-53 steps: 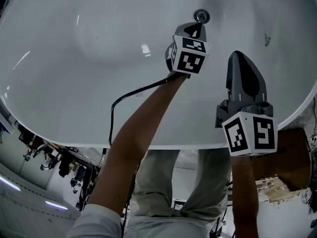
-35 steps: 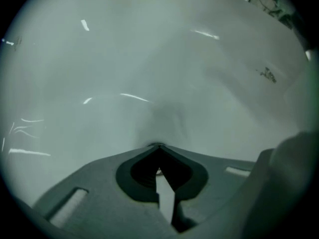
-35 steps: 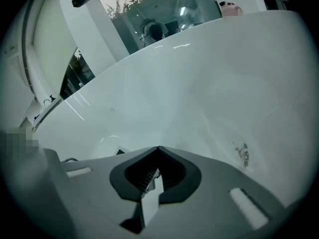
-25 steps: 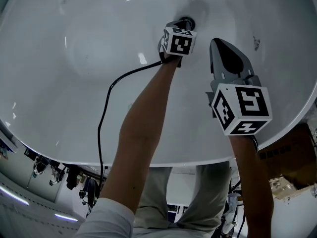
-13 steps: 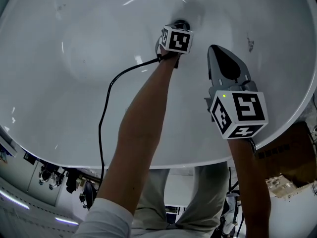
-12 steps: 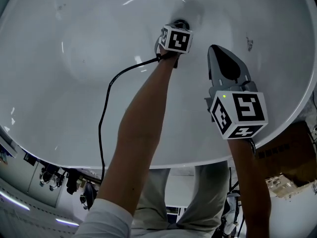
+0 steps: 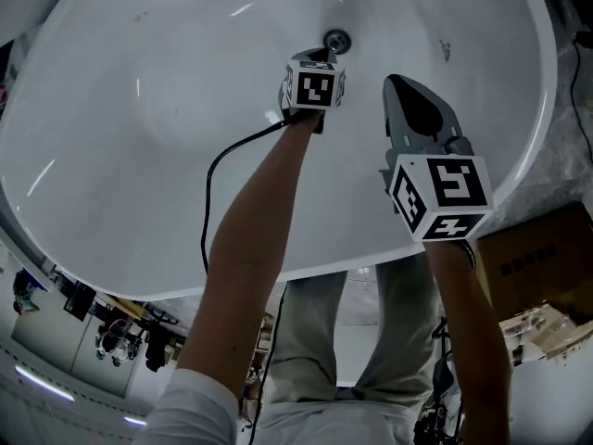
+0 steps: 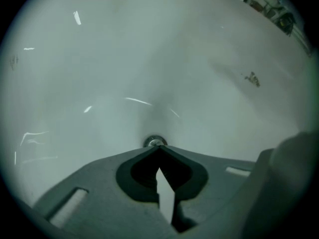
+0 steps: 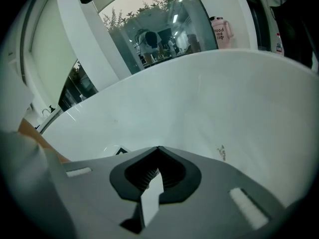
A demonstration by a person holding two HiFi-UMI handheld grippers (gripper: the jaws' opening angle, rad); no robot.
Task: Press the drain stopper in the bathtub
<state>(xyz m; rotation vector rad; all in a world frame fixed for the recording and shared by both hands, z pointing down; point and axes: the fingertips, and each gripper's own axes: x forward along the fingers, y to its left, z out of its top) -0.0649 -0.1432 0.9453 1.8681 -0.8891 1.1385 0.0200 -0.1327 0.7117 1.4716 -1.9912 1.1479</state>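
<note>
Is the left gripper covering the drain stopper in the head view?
No, the drain stopper shows whole, just past the tip of the left gripper.

Glossy smooth bathtub; shiny metal drain stopper; matt cardboard box

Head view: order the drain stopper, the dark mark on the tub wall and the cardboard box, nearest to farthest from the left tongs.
From the left tongs:
1. drain stopper, just beyond the tips, slightly right.
2. dark mark, farther right on the tub wall.
3. cardboard box, outside the tub, lower right.
</note>
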